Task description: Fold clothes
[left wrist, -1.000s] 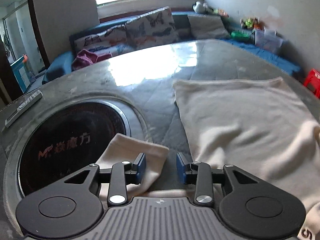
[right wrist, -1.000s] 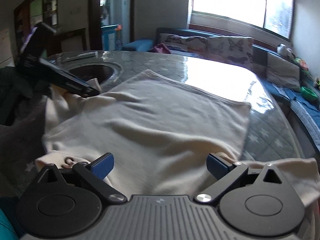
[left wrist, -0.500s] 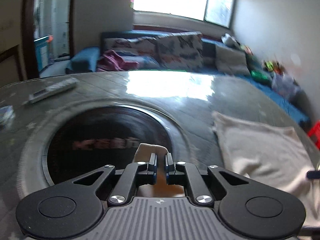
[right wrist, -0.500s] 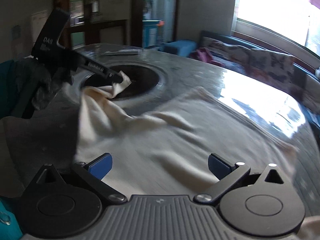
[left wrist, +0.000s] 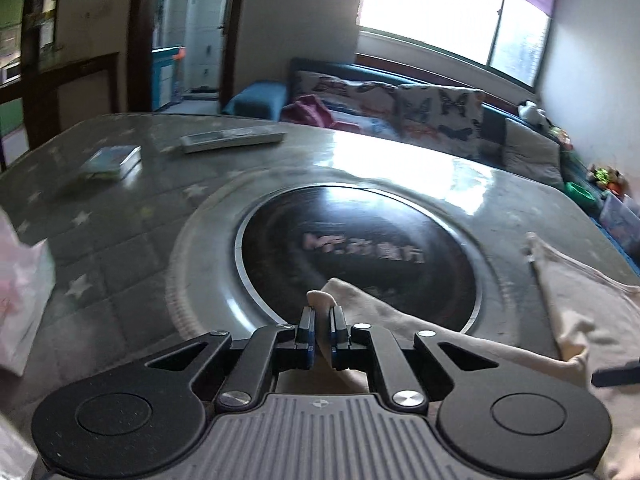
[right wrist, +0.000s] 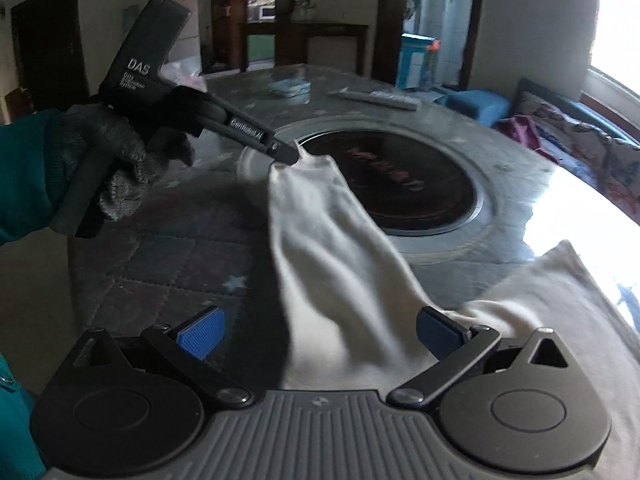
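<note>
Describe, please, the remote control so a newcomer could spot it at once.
Start at the round black hob sunk in the grey table. Beyond it, toward the sofa, lies the remote control: long, slim and silver-grey, unlike the short, squat pale box to its left.

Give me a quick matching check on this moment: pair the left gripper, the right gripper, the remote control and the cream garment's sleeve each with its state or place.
Things:
1. left gripper
2. right gripper
3. remote control
4. sleeve

States or places:
A. open, holding nothing
B. lying on the table beyond the round black cooktop
C. shut on the cuff end
D. lifted off the table, stretched towards the cooktop

Pairs: 1-C, 2-A, 3-B, 4-D
</note>
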The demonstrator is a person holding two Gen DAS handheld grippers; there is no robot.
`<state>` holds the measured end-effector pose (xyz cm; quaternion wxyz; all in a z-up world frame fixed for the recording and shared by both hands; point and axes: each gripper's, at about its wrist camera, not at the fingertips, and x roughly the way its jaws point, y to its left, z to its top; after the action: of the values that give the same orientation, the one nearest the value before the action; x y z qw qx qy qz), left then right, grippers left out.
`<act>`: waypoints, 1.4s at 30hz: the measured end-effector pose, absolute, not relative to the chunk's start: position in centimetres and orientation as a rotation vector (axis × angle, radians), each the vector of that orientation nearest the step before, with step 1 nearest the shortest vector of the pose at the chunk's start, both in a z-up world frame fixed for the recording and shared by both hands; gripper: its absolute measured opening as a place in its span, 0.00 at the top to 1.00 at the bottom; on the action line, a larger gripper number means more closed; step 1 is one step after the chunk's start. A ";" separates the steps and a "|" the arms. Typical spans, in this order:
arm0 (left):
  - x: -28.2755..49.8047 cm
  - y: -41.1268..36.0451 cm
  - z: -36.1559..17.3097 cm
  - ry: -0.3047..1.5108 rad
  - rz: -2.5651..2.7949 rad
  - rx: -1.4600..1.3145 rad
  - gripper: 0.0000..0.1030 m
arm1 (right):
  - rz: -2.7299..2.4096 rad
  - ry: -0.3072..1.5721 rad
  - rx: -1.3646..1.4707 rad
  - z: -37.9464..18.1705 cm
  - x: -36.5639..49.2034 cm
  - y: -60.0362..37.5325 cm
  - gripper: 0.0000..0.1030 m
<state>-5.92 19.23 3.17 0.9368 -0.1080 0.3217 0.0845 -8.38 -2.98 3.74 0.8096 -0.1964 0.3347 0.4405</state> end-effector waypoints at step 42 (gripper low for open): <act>-1.6 9.8 6.6 0.658 -0.041 -0.125 0.69 | 0.629 0.815 -0.152 5.4 -10.4 -18.8 0.00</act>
<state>-1.62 9.80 6.65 0.9442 -0.0615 0.3229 -0.0200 -10.43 -18.81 5.40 0.8677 -0.0726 0.3893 0.3005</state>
